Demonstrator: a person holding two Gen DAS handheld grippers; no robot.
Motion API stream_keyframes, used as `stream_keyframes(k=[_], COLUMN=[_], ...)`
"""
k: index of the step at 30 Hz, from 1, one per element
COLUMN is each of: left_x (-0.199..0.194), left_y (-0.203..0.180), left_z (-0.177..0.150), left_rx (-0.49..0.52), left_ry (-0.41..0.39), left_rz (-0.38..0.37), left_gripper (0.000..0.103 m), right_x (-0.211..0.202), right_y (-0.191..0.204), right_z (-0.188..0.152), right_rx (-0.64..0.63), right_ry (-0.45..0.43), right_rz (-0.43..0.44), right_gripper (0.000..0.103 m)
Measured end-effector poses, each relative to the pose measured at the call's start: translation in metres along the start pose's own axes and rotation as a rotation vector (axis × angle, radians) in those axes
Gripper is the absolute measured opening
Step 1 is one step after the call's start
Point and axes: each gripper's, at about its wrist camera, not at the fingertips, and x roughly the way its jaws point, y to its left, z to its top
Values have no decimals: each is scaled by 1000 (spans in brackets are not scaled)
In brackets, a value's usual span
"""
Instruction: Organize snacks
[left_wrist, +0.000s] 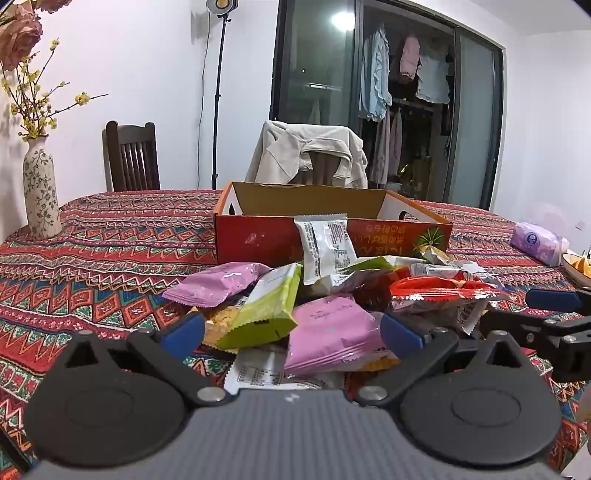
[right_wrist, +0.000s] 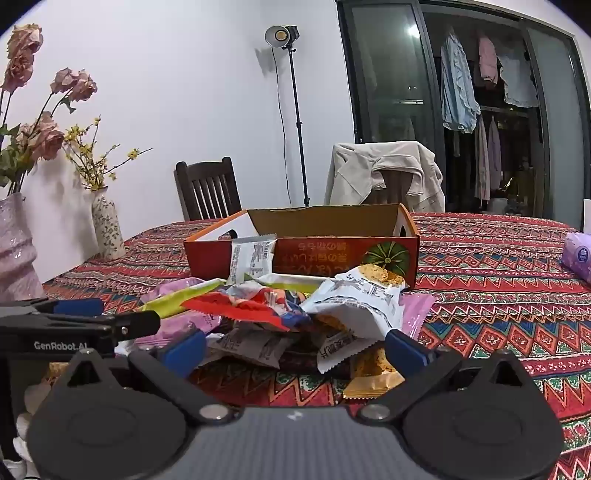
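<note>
Both the left gripper (left_wrist: 291, 334) and right gripper (right_wrist: 293, 349) are spread wide, empty, over the snack pile (left_wrist: 325, 295) heaped before an open cardboard box (left_wrist: 332, 229); slippery, overlapping packets could slide apart when pinched

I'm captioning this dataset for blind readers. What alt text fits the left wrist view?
A left gripper with open jaws hangs over a heap of snack packets on a patterned tablecloth. Behind the heap sits an open red cardboard box; the right gripper enters from the right edge. A vase stands far left.
</note>
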Motion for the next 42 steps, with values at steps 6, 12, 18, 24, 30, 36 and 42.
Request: stream_keyframes(k=[6, 12, 18, 24, 30, 36, 42], left_x=[1, 7, 8, 10, 12, 12, 13], left_y=[1, 2, 2, 3, 3, 3, 3], left_z=[0, -4, -5, -9, -10, -10, -10], left_rx=[-26, -27, -29, -46, -52, -53, -52], left_ry=[17, 26, 29, 32, 38, 43, 43], left_rz=[-16, -24, -27, -32, -36, -36, -35], left_gripper=[103, 103, 103, 103, 103, 103, 103], right_x=[2, 9, 6, 7, 9, 12, 12], right_y=[-1, -3, -2, -1, -2, -4, -4], right_z=[0, -2, -4, -5, -6, -6, -6], right_rx=[5, 16, 14, 17, 21, 26, 26], right_ry=[5, 13, 15, 20, 24, 27, 27], right_rz=[-9, 0, 4, 6, 5, 1, 2], right_gripper=[103, 103, 103, 103, 103, 103, 103])
